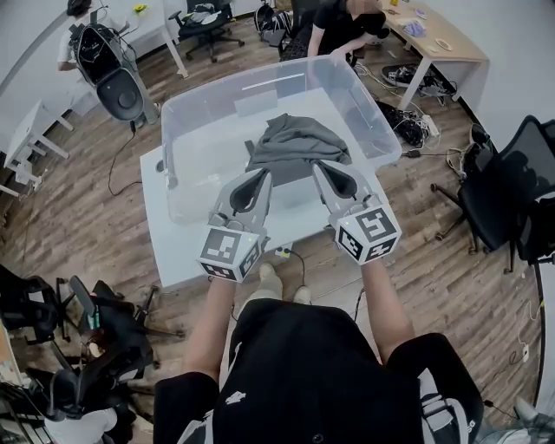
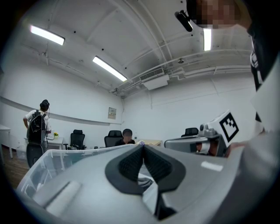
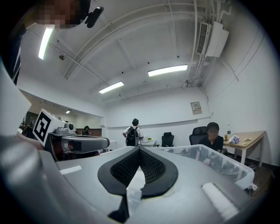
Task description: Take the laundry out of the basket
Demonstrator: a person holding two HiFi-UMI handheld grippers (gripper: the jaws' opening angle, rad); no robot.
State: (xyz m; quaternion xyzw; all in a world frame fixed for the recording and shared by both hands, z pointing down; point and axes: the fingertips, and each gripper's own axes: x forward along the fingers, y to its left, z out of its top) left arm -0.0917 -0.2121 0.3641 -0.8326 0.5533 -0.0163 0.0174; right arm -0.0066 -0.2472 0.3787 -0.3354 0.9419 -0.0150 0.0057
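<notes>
A crumpled grey garment (image 1: 295,139) lies in the clear plastic bin (image 1: 195,108), which stands on a white table (image 1: 173,251). Both grippers are held level over the bin's near edge and point at the garment. My left gripper (image 1: 264,176) is shut, its tips just short of the cloth's near left edge. My right gripper (image 1: 317,166) is also shut, its tips at the cloth's near right edge. In the left gripper view the black pads (image 2: 131,164) meet with nothing between them. The right gripper view shows its pads (image 3: 127,168) closed and empty too. Whether either tip touches the cloth is unclear.
A seated person (image 1: 342,26) leans at the bin's far side. A wooden desk (image 1: 434,39) stands at the back right, a black office chair (image 1: 499,195) at the right. Another person with a backpack (image 1: 87,35) stands far left. Cables lie on the wood floor (image 1: 408,130).
</notes>
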